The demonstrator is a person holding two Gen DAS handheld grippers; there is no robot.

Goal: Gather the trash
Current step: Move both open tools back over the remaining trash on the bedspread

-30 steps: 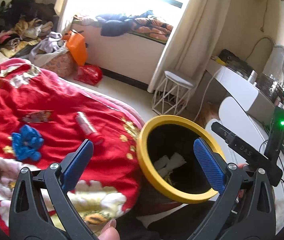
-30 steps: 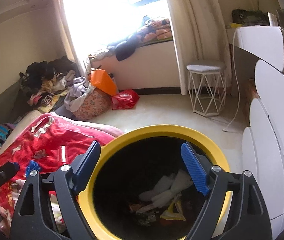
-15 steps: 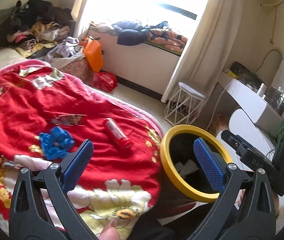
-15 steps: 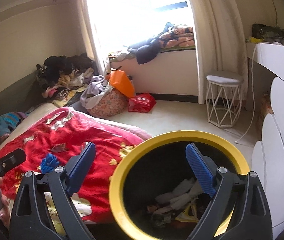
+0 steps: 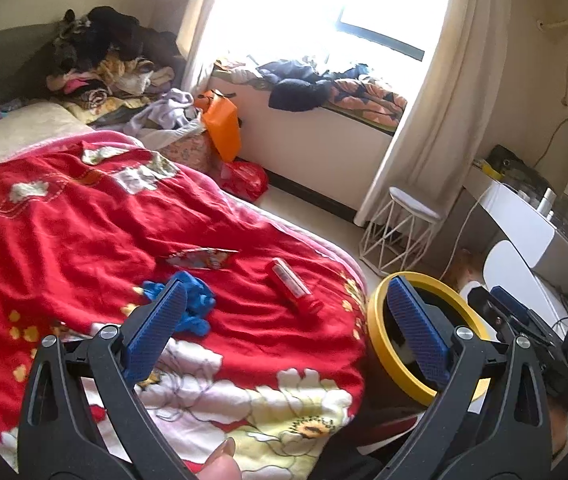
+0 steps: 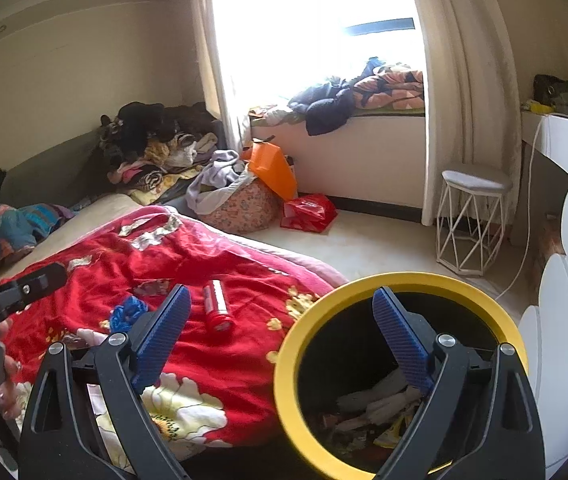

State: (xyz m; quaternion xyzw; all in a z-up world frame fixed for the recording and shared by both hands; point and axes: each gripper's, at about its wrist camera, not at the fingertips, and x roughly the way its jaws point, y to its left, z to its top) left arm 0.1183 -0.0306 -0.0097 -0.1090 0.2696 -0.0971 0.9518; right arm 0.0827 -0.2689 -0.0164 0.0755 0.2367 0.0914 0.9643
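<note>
**Trash on the bed, bin beside it**

On the red floral blanket (image 5: 84,240) lie 3 pieces of trash: a red tube (image 5: 292,290), a crumpled blue wad (image 5: 194,306) and a flat wrapper (image 5: 200,259). Beside the bed stands the yellow-rimmed bin (image 6: 284,364), holding scraps. The left gripper (image 5: 284,336) is spread, empty. The right gripper (image 6: 282,338), jaws just widened, holds nothing.

A red tube (image 5: 293,290), a crumpled blue wad (image 5: 196,306) and a flat wrapper (image 5: 200,258) lie apart on the red blanket. The yellow-rimmed bin (image 6: 363,292) stands beside the bed, holding paper scraps
</note>
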